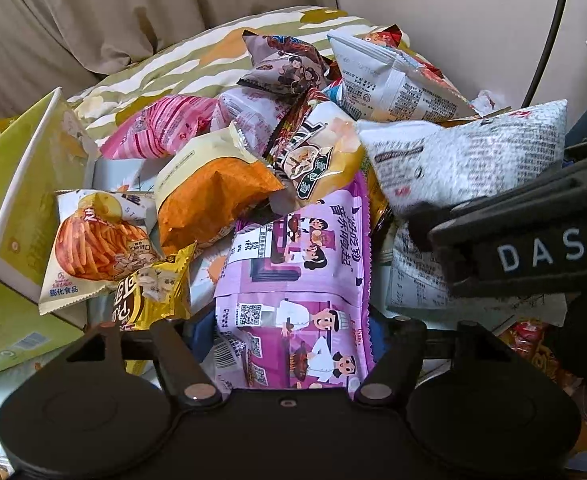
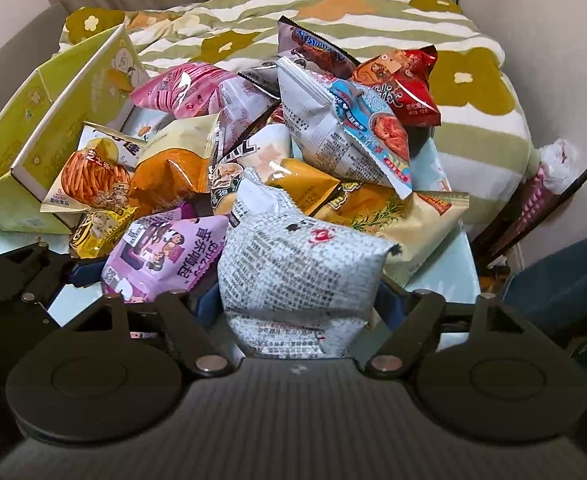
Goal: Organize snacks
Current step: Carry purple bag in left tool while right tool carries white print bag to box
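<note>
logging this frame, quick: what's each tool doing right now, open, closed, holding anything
Left tool: closed on the purple snack bag.
Right tool: closed on the white printed snack bag.

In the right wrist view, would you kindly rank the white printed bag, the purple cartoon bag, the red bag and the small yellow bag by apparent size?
1. White printed bag, though it is nearest the camera.
2. Purple cartoon bag.
3. Red bag.
4. Small yellow bag, partly hidden, so unsure.
</note>
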A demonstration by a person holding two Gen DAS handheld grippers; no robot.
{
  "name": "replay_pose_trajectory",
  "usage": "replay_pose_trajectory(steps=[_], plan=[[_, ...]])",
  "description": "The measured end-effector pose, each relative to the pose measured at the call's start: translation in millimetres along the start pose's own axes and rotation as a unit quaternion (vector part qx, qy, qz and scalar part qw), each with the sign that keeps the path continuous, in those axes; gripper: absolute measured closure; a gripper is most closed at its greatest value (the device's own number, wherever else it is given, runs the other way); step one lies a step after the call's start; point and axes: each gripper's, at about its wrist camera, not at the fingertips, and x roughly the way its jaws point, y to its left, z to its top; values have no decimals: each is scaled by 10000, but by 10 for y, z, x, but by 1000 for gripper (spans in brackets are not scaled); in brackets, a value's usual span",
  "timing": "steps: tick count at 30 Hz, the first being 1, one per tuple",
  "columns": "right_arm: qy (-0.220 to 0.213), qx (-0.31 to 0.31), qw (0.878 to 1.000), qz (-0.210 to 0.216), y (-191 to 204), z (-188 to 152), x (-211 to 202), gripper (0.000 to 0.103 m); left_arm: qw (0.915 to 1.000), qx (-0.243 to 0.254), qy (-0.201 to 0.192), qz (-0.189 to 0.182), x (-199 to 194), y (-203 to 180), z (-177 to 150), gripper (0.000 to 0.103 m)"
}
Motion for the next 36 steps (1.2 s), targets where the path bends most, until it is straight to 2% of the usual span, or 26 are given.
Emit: replay_pose_trajectory(steps=[2, 6, 8, 22, 30, 36], plan=[[-83, -64, 9999, -53, 8, 3, -39, 26, 10000, -24, -22, 0, -22, 4, -2, 31], [-164, -38, 9999, -36, 2, 15, -105, 29, 9999, -47, -131, 12, -104, 5, 5, 32], [-213, -30, 9998, -14, 6, 20, -145, 35, 9998, -90, -157, 9, -144, 6, 15, 32], [-678, -44, 9973, 265, 108, 171, -577, 39, 9964, -446, -623, 371, -706, 233, 107, 33], [-1067, -397, 9917, 596, 300, 472, -855, 39, 9866, -956, -1026, 838, -1147, 512, 188, 33], [-1277, -742, 9841, 983, 621, 796, -945, 39, 9741, -1311, -1251, 1352, -1381, 908, 256, 32]])
